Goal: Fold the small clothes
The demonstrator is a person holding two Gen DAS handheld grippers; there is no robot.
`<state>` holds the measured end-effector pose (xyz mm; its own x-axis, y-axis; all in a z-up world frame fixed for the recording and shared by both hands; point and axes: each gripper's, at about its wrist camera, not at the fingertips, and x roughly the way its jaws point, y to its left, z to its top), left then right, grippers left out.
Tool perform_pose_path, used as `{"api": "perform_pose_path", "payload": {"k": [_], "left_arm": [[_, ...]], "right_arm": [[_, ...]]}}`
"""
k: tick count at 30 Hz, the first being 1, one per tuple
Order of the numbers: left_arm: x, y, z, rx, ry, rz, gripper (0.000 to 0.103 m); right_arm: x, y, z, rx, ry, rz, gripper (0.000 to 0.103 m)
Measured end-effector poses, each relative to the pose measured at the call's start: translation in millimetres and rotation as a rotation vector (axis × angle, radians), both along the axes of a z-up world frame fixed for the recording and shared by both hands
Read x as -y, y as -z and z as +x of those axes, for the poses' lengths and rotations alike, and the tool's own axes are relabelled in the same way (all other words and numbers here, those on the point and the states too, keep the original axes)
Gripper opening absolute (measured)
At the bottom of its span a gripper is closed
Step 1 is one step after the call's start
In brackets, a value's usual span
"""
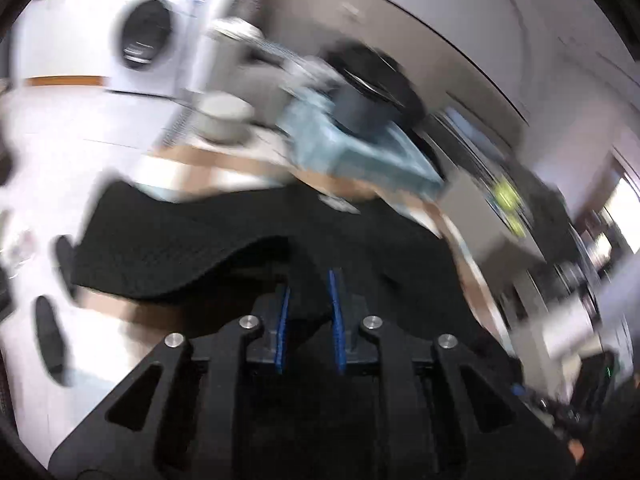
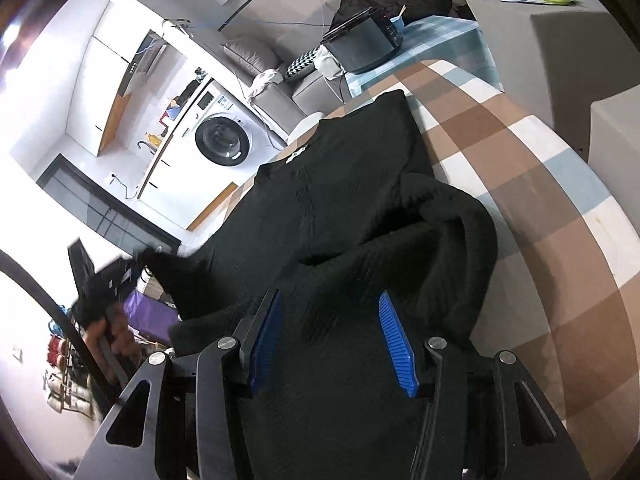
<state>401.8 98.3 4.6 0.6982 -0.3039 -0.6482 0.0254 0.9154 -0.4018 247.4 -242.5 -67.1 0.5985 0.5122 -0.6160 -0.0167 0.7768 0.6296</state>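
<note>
A black knit garment (image 2: 340, 208) lies on a checked tablecloth (image 2: 540, 208), partly bunched into a raised fold (image 2: 452, 232) near me. My right gripper (image 2: 332, 300) is open just above the garment's near edge, with the blue pads (image 2: 394, 340) apart and nothing between them. In the blurred left wrist view my left gripper (image 1: 310, 284) is shut on a fold of the black garment (image 1: 180, 240) and holds that edge up off the table. The left gripper also shows at the left of the right wrist view (image 2: 108, 280), held in a hand.
A washing machine (image 2: 224, 140) and white cabinets stand beyond the table's far edge. A grey sofa (image 2: 280, 80), a small black appliance (image 2: 364, 44) on a blue checked cloth, and grey boxes (image 2: 560, 40) with a green figure lie at the far right.
</note>
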Motion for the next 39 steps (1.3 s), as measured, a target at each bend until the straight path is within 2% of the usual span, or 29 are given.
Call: {"api": "perform_pose_path", "payload": {"k": [1, 3, 5, 8, 11, 16, 18, 23, 29, 31, 32, 33, 34, 35, 39], "left_arm": [[17, 6, 8, -0.028, 0.050, -0.013, 0.029], [36, 14, 15, -0.050, 0.095, 0.001, 0.059], [38, 20, 11, -0.033, 0.074, 0.013, 0.070], [25, 35, 3, -0.056, 0.026, -0.024, 0.074], [-14, 59, -6, -0.098, -0.071, -0.054, 0.074], [-70, 104, 6, -0.174, -0.230, -0.102, 0.073], [-83, 120, 15, -0.191, -0.239, -0.129, 0.073], [-86, 148, 46, -0.226, -0.229, -0.198, 0.070], [-72, 151, 74, -0.250, -0.268, -0.132, 0.066], [-72, 148, 77, -0.245, -0.297, -0.110, 0.058], [-73, 146, 76, -0.243, -0.314, -0.104, 0.047], [-75, 147, 80, -0.238, -0.333, -0.100, 0.030], [-75, 146, 80, -0.233, -0.341, -0.096, 0.019], [-76, 145, 81, -0.228, -0.340, -0.092, 0.003], [-63, 131, 86, -0.160, -0.309, -0.040, 0.003]], "right_arm": [[1, 1, 0, -0.003, 0.004, -0.002, 0.051], [4, 1, -1, -0.010, 0.013, -0.006, 0.051], [6, -2, -3, -0.010, 0.023, -0.014, 0.051], [11, -3, -7, -0.004, 0.031, -0.021, 0.055], [14, 0, -7, -0.010, 0.040, -0.016, 0.055], [10, 4, -6, -0.025, 0.025, -0.003, 0.055], [8, 3, -6, -0.025, 0.017, 0.001, 0.055], [10, 2, -8, -0.034, 0.020, 0.009, 0.055], [12, 2, -5, -0.040, 0.031, -0.004, 0.056], [12, 3, -4, -0.041, 0.030, -0.002, 0.056], [12, 4, -4, -0.043, 0.029, -0.002, 0.056], [12, 4, -4, -0.045, 0.029, -0.001, 0.056], [12, 5, -4, -0.046, 0.029, 0.000, 0.056], [13, 6, -4, -0.050, 0.029, 0.000, 0.056], [16, 7, -6, -0.054, 0.037, 0.003, 0.056]]}}
